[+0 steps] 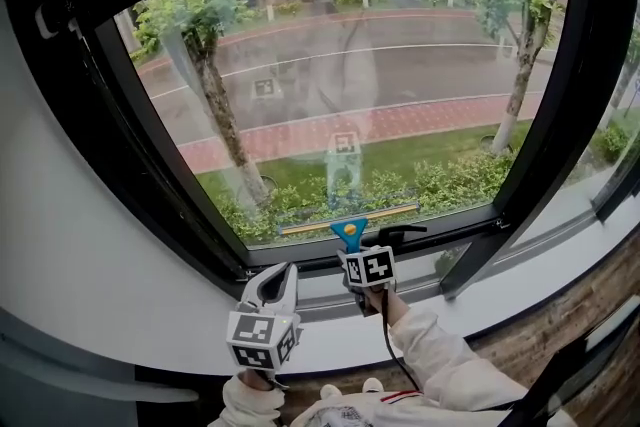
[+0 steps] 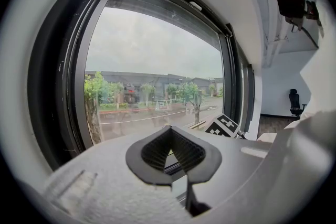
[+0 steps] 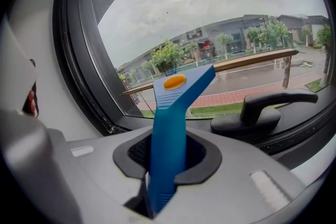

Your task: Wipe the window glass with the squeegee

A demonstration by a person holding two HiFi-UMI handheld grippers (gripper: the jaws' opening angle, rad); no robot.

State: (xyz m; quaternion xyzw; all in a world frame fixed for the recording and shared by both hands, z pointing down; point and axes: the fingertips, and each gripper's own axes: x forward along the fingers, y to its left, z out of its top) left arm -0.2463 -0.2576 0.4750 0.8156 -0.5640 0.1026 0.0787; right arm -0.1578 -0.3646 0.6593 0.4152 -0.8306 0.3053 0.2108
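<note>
**Head view: squeegee low on the pane, one pair of tongs working**

The squeegee sits at the very bottom of the window glass, with its pale blade lying level just above the black lower frame. The right tongs grip it from below, reaching up from a white-sleeved arm.

In the right gripper view the right tongs pinch the lower end of the blue handle. The handle rises upright out of the pads and bends forward to the blade. Gripping it that low probably leaves the head free to lean into the pane and keeps the tongs off the glass. I cannot tell whether the blade's edge is actually pressed against the glass.

The dark window handle stands just to the right of the squeegee. A sideways pass at this height would likely catch on it.

The left tongs hang in front of the white sill, near the right pair but apart from it. In the left gripper view the left tongs are pressed together with nothing between the pads, and they point up at the pane. They seem to be held there simply to stay out of the way, since the squeegee needs only one grip.

With the blade at the bottom edge, either a downward pass ends here or the tool must be lifted for the next one.
</note>
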